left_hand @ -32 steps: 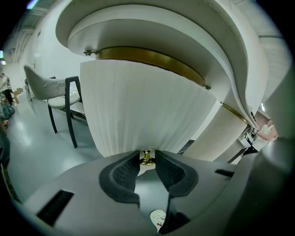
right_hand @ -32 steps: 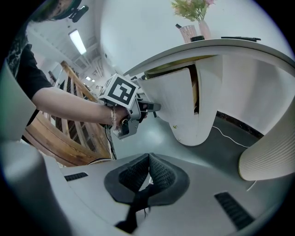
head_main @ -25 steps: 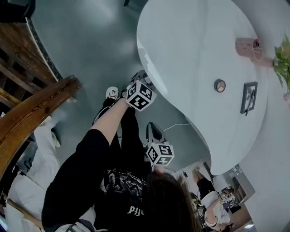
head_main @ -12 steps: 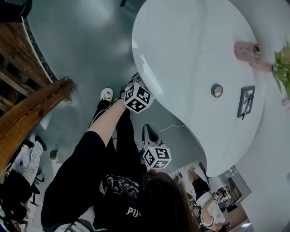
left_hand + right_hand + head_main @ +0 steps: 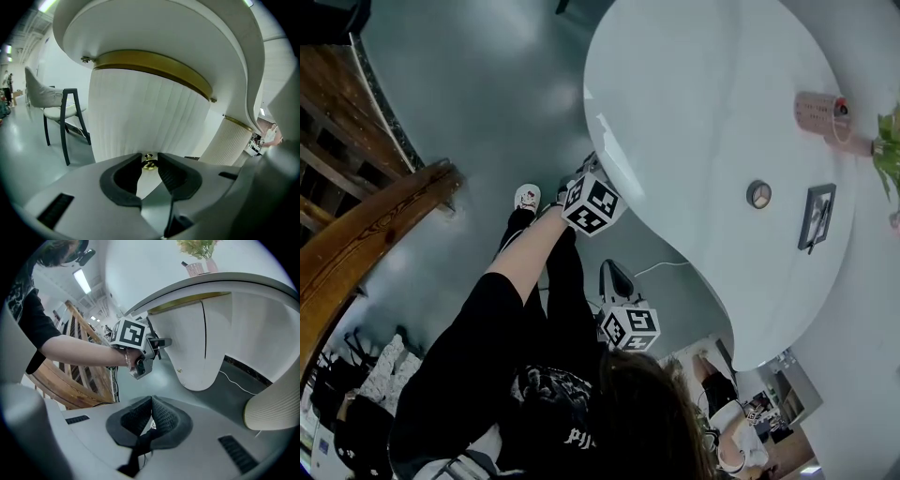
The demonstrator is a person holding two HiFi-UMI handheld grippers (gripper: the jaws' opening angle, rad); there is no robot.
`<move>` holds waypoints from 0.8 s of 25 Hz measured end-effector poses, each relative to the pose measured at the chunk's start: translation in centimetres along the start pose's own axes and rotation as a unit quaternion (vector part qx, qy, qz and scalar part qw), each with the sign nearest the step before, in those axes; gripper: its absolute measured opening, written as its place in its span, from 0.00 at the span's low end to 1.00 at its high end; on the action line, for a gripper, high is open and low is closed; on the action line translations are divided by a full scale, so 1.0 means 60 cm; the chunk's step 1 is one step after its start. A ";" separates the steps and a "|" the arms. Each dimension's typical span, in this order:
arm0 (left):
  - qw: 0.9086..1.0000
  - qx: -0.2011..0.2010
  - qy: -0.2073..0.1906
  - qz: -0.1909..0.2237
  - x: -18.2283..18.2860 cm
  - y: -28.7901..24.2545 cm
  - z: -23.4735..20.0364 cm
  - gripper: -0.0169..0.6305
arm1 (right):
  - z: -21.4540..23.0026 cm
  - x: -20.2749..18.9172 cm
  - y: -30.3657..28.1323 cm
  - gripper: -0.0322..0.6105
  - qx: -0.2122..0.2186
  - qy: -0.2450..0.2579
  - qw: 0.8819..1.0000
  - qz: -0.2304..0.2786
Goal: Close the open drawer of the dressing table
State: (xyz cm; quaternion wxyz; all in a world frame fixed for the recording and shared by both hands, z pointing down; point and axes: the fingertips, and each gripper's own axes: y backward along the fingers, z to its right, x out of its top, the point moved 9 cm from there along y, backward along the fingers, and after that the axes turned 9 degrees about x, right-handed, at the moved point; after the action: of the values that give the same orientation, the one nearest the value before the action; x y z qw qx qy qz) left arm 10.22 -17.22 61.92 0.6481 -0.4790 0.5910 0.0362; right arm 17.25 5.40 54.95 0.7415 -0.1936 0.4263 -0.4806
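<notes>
**Left gripper on the drawer knob, right gripper idle**

A person stands at a white dressing table [image 5: 712,112], seen from above, with a gripper in each hand. The left gripper [image 5: 149,168] reaches under the table's rim to the drawer [image 5: 140,117] — a curved, ribbed white front capped by a gold band [image 5: 157,65]. Its jaws are part-way apart, and a small brass knob [image 5: 149,162] fills the gap between the dark pads, so they appear to be clasping it. Holding the knob would give a firm purchase for steering the drawer inward. The gripper meets the knob nearly head-on, which suits a straight push. In the right gripper view, the left gripper sits at the drawer's outer edge, below the tabletop. How far the drawer juts out cannot be judged. The right gripper [image 5: 150,404] hangs lower, near the person's body, with its jaws pressed together on nothing — likely kept clear because one hand is enough. The closing push seems not yet done
</notes>
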 end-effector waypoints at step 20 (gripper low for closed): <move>0.994 0.016 0.086 -0.061 -0.026 0.047 -0.002 0.31 | -0.025 -0.016 0.009 0.09 -0.011 -0.039 0.999 0.012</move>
State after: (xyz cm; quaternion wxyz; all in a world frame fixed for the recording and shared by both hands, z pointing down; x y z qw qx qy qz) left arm 7.92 -14.95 61.54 0.6034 -0.5050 0.6148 -0.0536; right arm 16.13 6.69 54.13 0.7612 -0.2149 0.4047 -0.4589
